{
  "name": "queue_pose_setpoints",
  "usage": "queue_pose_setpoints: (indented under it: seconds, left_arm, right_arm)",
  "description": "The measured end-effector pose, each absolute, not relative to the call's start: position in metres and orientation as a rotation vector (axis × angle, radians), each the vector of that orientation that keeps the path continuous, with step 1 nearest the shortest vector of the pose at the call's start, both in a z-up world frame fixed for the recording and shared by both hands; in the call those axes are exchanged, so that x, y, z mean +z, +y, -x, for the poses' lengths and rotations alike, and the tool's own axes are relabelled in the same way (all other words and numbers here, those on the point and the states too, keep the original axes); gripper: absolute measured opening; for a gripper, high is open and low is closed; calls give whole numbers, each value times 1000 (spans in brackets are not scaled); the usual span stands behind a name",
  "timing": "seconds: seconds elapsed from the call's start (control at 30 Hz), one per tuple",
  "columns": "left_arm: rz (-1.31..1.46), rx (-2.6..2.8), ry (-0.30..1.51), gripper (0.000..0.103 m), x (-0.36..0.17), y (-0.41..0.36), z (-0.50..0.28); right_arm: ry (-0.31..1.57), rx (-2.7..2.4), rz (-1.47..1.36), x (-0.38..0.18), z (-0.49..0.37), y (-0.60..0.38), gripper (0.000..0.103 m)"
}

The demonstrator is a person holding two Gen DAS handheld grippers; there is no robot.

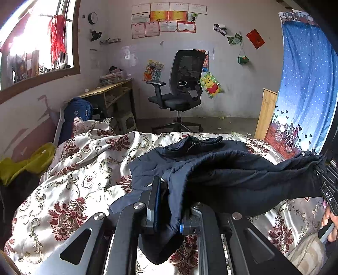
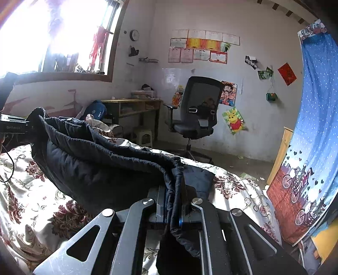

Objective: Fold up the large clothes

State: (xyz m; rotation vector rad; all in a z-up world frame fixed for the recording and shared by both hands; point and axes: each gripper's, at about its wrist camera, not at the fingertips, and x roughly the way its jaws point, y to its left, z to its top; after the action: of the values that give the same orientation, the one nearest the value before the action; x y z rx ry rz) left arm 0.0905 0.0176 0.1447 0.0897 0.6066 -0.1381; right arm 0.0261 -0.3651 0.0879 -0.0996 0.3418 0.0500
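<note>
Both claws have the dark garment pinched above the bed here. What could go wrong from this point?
The left claw grips only a thin edge of the navy garment, so it might slip out. The fabric sags in bunched ridges between it and the right claw, so the fold may land uneven on the rumpled floral bedspread.

A home bedroom, probably a student's: floral bedspread (image 1: 69, 169), desk (image 1: 109, 90), office chair (image 1: 179, 84), wall certificates (image 1: 166, 20).
</note>
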Motion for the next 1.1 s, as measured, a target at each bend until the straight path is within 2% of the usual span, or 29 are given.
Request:
queue_pose_setpoints:
  seconds: [0.27, 0.57, 0.83, 1.1]
  left_arm:
    - [-145, -142, 641, 13, 138, 8, -104]
    - [-134, -131, 705, 13, 151, 7, -157]
    - [-57, -123, 608, 12, 151, 18, -228]
    - [-91, -88, 602, 12, 132, 24, -311]
  right_arm:
    - [367, 48, 131, 73, -45, -366, 7]
    - [385, 63, 119, 90, -94, -369, 7]
    - [445, 101, 113, 128, -201, -370, 7]
    - [449, 103, 175, 124, -316, -346, 7]
